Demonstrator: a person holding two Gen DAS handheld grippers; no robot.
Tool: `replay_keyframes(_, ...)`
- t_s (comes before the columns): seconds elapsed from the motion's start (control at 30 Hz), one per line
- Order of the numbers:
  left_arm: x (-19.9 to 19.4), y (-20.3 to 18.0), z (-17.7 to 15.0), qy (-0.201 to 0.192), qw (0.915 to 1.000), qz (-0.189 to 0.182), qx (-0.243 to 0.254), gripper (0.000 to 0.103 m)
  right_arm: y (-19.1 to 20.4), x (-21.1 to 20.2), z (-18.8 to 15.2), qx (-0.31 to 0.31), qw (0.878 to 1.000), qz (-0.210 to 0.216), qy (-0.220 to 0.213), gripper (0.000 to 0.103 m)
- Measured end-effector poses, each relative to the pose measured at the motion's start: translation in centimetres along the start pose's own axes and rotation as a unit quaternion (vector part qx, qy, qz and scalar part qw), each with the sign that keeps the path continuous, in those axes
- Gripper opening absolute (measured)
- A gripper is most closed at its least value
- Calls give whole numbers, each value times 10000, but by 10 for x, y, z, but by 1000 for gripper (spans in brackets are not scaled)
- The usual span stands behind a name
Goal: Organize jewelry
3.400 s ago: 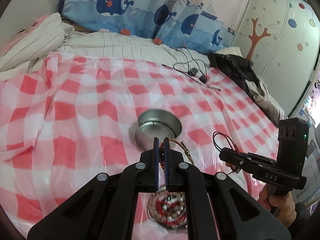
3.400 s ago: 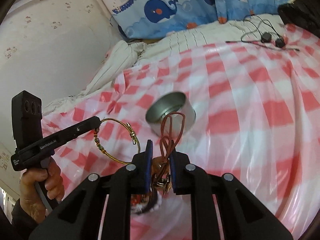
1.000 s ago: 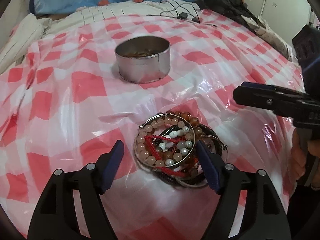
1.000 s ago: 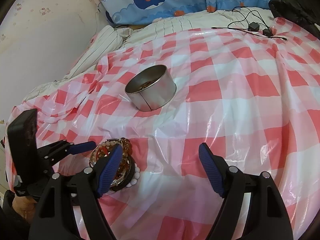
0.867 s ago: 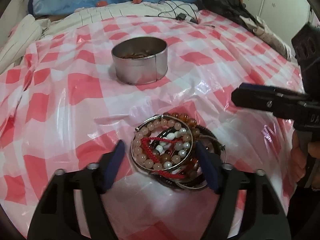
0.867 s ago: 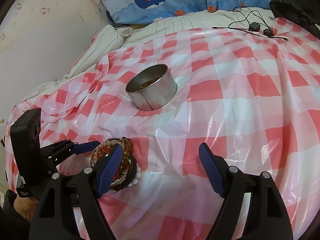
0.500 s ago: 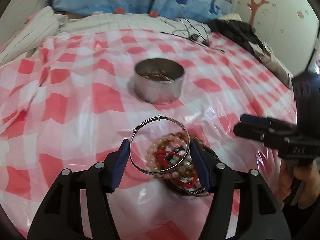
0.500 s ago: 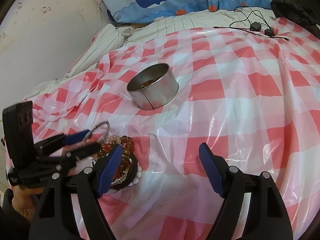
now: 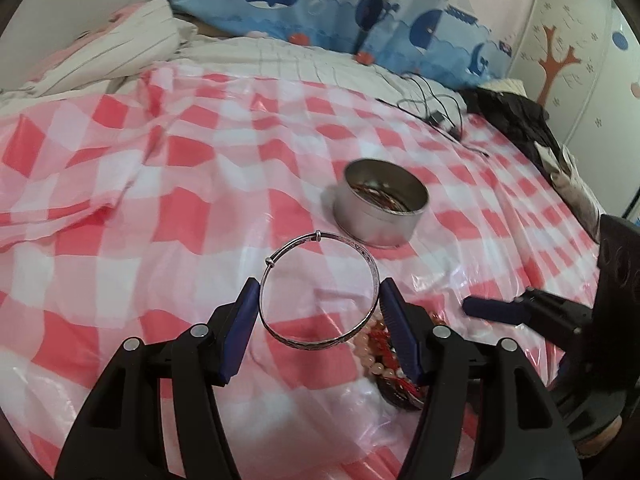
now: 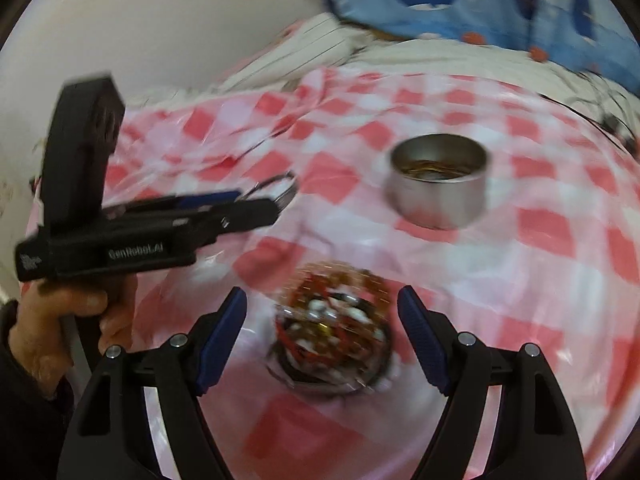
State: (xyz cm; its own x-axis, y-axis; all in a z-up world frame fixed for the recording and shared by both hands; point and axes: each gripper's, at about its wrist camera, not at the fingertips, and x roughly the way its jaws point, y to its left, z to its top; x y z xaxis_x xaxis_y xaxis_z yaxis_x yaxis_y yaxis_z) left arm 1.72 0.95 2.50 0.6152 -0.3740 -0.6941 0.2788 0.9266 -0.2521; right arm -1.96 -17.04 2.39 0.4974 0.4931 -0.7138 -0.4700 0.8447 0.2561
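Both wrist cams look fwd along their claws, low over bed; shared: tin [image 9: 380, 212] [image 10: 438, 182], bracelet pile [image 10: 332, 328].

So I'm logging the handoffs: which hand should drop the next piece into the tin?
Left. Its tongs already grip the silver bangle, lifted just short of the tin. The right tongs hang open and hold nothing above the bracelet pile.

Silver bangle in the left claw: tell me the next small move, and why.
Probably carry the silver bangle forward over the round tin and release. The left claw grips it above the cloth, and the tin, already holding jewelry, sits just ahead, open-topped.
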Motion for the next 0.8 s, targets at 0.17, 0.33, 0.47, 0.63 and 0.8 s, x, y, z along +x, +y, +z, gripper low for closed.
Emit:
replay_keyframes(0.17,-4,6,3,-67,9999,28,-85,58,2,25,1,-2,9992,64,388,76)
replay_keyframes(0.33,-5,7,4,-87,9999,-19,-90,58,-15,28,2,545,9966,494,380,76)
replay_keyframes(0.47,-5,7,3,-81,9999,-23,-95,58,-28,30,4,949,9912,834,403,76)
replay_keyframes(0.63,-5,7,3,-85,9999,-11,-113,58,-31,43,10,1059,9886,907,570,63)
replay_keyframes(0.8,-4,6,2,-78,9999,-5,-121,58,-35,44,8,1111,9872,904,702,39)
